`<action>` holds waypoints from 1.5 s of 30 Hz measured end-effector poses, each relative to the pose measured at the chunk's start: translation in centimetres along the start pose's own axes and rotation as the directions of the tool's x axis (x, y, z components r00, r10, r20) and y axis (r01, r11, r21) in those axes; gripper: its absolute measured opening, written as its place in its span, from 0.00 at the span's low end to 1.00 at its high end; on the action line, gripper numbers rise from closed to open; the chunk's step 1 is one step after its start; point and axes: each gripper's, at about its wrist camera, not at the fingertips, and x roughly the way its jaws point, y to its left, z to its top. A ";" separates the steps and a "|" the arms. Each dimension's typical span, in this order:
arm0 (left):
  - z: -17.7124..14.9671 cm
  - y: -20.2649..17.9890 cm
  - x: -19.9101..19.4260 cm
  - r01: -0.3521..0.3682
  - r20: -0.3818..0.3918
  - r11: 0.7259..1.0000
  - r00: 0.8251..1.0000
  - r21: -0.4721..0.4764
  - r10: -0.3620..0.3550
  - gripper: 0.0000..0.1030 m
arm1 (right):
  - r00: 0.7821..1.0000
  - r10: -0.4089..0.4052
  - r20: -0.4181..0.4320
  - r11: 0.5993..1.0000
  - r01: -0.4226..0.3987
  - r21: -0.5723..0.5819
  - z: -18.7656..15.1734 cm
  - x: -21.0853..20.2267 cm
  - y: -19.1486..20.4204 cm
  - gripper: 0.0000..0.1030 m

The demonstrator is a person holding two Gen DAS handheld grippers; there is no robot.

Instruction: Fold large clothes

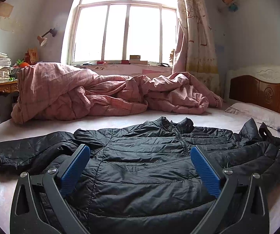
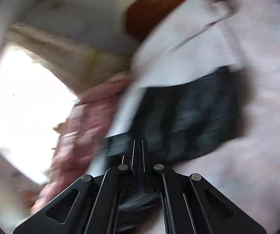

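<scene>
Now for the first fold: one gripper waits over the coat while the other has clamped down at a sleeve.

Left wrist view: the black puffer jacket point(image 1: 140, 165) lies spread flat on the bed point(image 1: 208, 117), front up, and the left gripper point(image 1: 140, 167) hovers over it with jaws wide apart, holding nothing. Right wrist view, blurred: the right gripper point(image 2: 139, 146) is fully closed, seemingly pinching dark jacket fabric; carry the sleeve across the chest low and smoothly.
</scene>
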 end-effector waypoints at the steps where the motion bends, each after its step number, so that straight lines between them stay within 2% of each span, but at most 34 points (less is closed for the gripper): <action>1: 0.0 0.0 0.0 0.000 0.000 1.000 1.000 0.000 0.000 1.00 | 0.997 0.067 -0.025 0.998 -0.067 0.001 -0.1 -0.2 0.7 0.01; 2: 0.0 0.0 0.0 0.000 0.000 1.000 1.000 0.001 0.000 1.00 | 1.000 0.014 -0.019 0.999 -0.015 -0.038 -0.2 -0.5 1.4 0.01; 3: 0.0 0.0 0.0 0.000 -0.001 1.000 1.000 0.002 0.000 1.00 | 0.996 -0.089 0.016 0.992 0.090 -0.085 -0.4 -0.8 2.1 0.01; 4: 0.0 -0.2 0.0 0.000 -0.002 1.000 1.000 0.004 0.000 1.00 | 0.971 -0.230 0.073 0.962 0.238 -0.131 -0.6 -1.1 2.7 0.01; 5: 0.0 -0.2 0.0 0.000 -0.002 1.000 1.000 0.007 0.000 1.00 | 0.938 -0.334 0.096 0.925 0.345 -0.156 -0.6 -1.0 2.9 0.03; 6: 0.0 -0.2 0.0 0.000 -0.002 1.000 1.000 0.008 0.000 1.00 | 0.906 -0.411 0.098 0.891 0.422 -0.168 -0.6 -0.6 2.8 0.13; 7: 0.0 -0.3 0.0 0.000 -0.002 1.000 1.000 0.010 0.000 1.00 | 0.881 -0.468 0.078 0.865 0.474 -0.166 -0.5 0.0 2.4 0.35; 8: 0.0 -0.4 0.1 0.000 -0.002 1.000 1.000 0.011 0.000 1.00 | 0.856 -0.515 0.045 0.842 0.515 -0.157 -0.4 0.5 1.9 0.46; 9: 0.0 -0.3 0.0 0.000 -0.001 1.000 1.000 0.011 0.000 1.00 | 0.841 -0.540 0.019 0.831 0.537 -0.146 -0.4 0.8 1.4 0.56; 11: 0.0 -0.3 -0.1 0.001 0.012 1.000 1.000 0.007 -0.001 1.00 | 0.818 -0.575 -0.019 0.814 0.568 -0.123 -0.3 1.1 0.6 0.56; 13: 0.0 -0.2 -0.3 0.002 0.023 1.000 1.000 0.002 -0.002 1.00 | 0.820 -0.571 -0.034 0.820 0.568 -0.078 -0.2 0.6 -0.1 0.56; 14: 0.0 -0.2 -0.2 0.002 0.021 1.000 1.000 0.000 -0.002 1.00 | 0.814 -0.580 -0.025 0.814 0.577 -0.068 -0.2 0.3 -0.4 0.57; 17: 0.0 -0.2 0.1 0.002 0.005 1.000 1.000 0.001 -0.002 1.00 | 0.762 -0.646 0.040 0.759 0.647 -0.070 0.6 0.8 -0.9 0.65; 18: 0.0 -0.1 0.2 0.002 0.003 1.000 1.000 0.001 -0.002 1.00 | 0.762 -0.647 0.041 0.759 0.648 -0.068 1.0 1.3 -1.1 0.68; 20: 0.0 -0.2 0.1 0.002 0.004 1.000 1.000 0.002 -0.002 1.00 | 0.767 -0.639 0.054 0.763 0.641 -0.083 1.9 2.2 -1.6 0.69; 22: 0.0 -0.2 0.0 0.003 0.009 1.000 1.000 0.007 -0.003 1.00 | 0.794 -0.602 0.085 0.794 0.606 -0.047 2.0 1.7 -2.4 0.70; 24: 0.0 -0.4 -0.2 0.004 0.017 1.000 1.000 0.013 -0.004 1.00 | 0.809 -0.578 0.107 0.813 0.583 -0.012 2.6 1.7 -3.1 0.70; 25: 0.0 -0.4 -0.2 0.003 0.020 1.000 1.000 0.016 -0.003 1.00 | 0.808 -0.578 0.114 0.812 0.583 -0.014 2.8 1.9 -3.1 0.60; 26: 0.0 -0.5 -0.3 0.002 0.022 1.000 1.000 0.020 -0.003 1.00 | 0.795 -0.596 0.116 0.798 0.602 -0.023 2.8 2.1 -3.1 0.45; 27: 0.0 -0.6 -0.4 0.001 0.025 1.000 1.000 0.022 -0.002 1.00 | 0.791 -0.603 0.106 0.793 0.609 -0.027 2.7 2.5 -3.2 0.11; 29: 0.0 -0.6 -0.5 0.001 0.032 1.000 0.999 0.025 -0.002 1.00 | 0.856 -0.516 0.042 0.856 0.516 0.002 2.6 2.6 -4.0 0.09; 30: 0.0 -0.6 -0.5 0.002 0.034 1.000 0.999 0.026 -0.002 1.00 | 0.869 -0.493 0.048 0.870 0.493 0.009 2.6 2.2 -3.9 0.09; 31: 0.0 -0.7 -0.6 0.001 0.036 1.000 0.999 0.028 -0.002 1.00 | 0.875 -0.476 0.086 0.878 0.479 -0.013 2.5 1.7 -3.1 0.09; 33: 0.0 -0.8 -0.7 -0.001 0.038 0.999 0.999 0.032 0.000 1.00 | 0.872 -0.455 0.183 0.866 0.481 -0.139 1.8 0.9 0.1 0.09; 34: 0.0 -0.8 -0.7 -0.002 0.037 0.999 0.999 0.035 0.000 1.00 | 0.877 -0.419 0.233 0.855 0.468 -0.223 1.0 0.4 2.4 0.09; 35: -0.1 -0.9 -0.7 -0.003 0.037 0.999 0.999 0.039 0.002 1.00 | 0.892 -0.380 0.243 0.859 0.438 -0.266 0.3 0.1 3.7 0.09; 37: -0.1 -1.1 -0.7 -0.005 0.036 0.999 0.999 0.044 0.003 1.00 | 0.970 -0.178 0.165 0.900 0.229 -0.370 -1.9 -0.6 7.4 0.09; 38: -0.1 -1.1 -0.7 -0.005 0.036 0.999 0.999 0.047 0.003 1.00 | 0.986 -0.106 0.131 0.902 0.151 -0.405 -2.9 -0.9 8.9 0.09; 39: -0.1 -1.2 -0.7 -0.007 0.036 0.999 0.999 0.050 0.005 1.00 | 0.992 -0.067 0.110 0.890 0.109 -0.442 -4.0 -1.1 10.4 0.09; 42: -0.1 -1.4 -0.7 -0.012 0.036 0.998 0.999 0.056 0.010 1.00 | 1.000 -0.008 0.022 0.805 0.019 -0.594 -8.4 -0.7 15.3 0.09; 44: -0.1 -1.4 -0.7 -0.014 0.037 0.998 0.999 0.057 0.012 1.00 | 0.999 0.008 -0.047 0.766 -0.036 -0.642 -11.3 0.0 17.6 0.09; 45: -0.1 -1.4 -0.7 -0.015 0.037 0.998 0.999 0.057 0.012 1.00 | 0.993 0.027 -0.113 0.752 -0.095 -0.652 -13.0 0.5 18.7 0.09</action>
